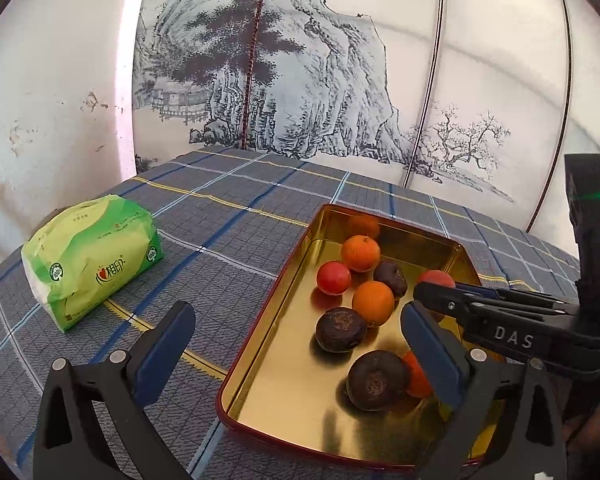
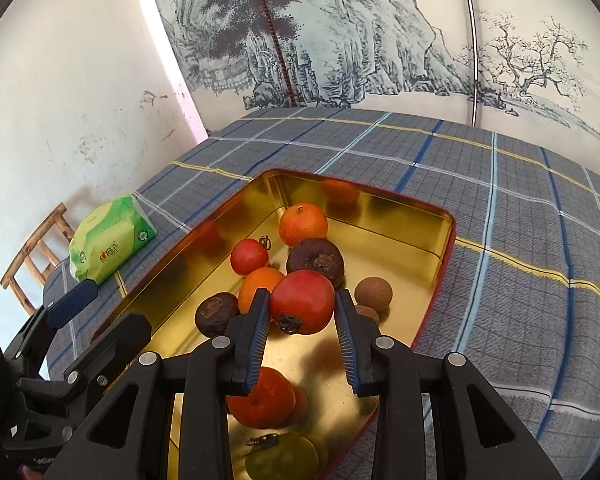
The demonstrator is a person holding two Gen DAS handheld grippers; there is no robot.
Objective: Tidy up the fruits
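Note:
A gold metal tray with a red rim lies on the plaid tablecloth and holds several fruits: oranges, red tomatoes, dark round fruits and a brown one. My right gripper is shut on a red tomato and holds it over the tray. My left gripper is open and empty, straddling the tray's near-left rim.
A green tissue pack lies on the cloth left of the tray. A wooden chair stands beyond the table's left edge. A painted wall panel stands behind the table. A greenish fruit lies at the tray's near end.

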